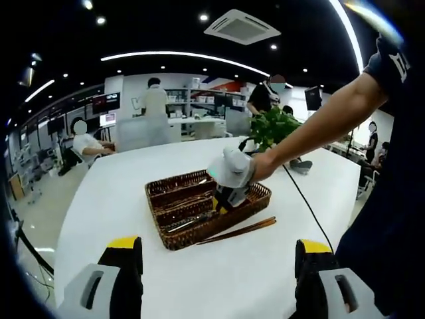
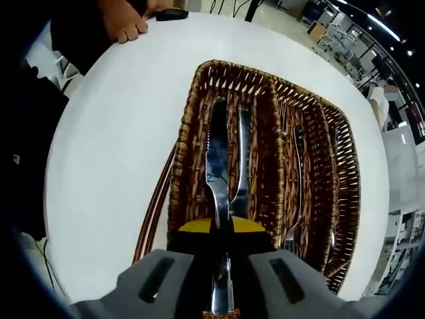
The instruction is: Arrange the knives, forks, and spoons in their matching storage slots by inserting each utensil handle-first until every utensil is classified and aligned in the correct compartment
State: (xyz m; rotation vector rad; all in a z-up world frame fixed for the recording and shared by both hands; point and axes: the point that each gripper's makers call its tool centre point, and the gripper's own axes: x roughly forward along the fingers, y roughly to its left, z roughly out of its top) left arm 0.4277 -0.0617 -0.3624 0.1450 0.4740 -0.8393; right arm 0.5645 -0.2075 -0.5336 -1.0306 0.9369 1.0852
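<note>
Holding my left tool [image 1: 216, 279] back over the white desk [image 1: 119, 193], its yellow-tipped jaws stand wide apart and grip nothing. Ahead sits the woven basket [image 1: 159, 193], with brown chopsticks [image 1: 242, 229] on the desk just beside it. My right tool [image 2: 221, 256] is pinched shut on a table knife [image 2: 217, 159], which lies along the leftmost compartment beside a second knife [image 2: 242, 159]. Forks [image 2: 297, 179] fill the next slot; what lies in the far right slot I cannot make out. Steel like this looks stiff, smooth and likely slippery, so a firm pinch low on the handle, which I seem to have, should keep it from twisting.
</note>
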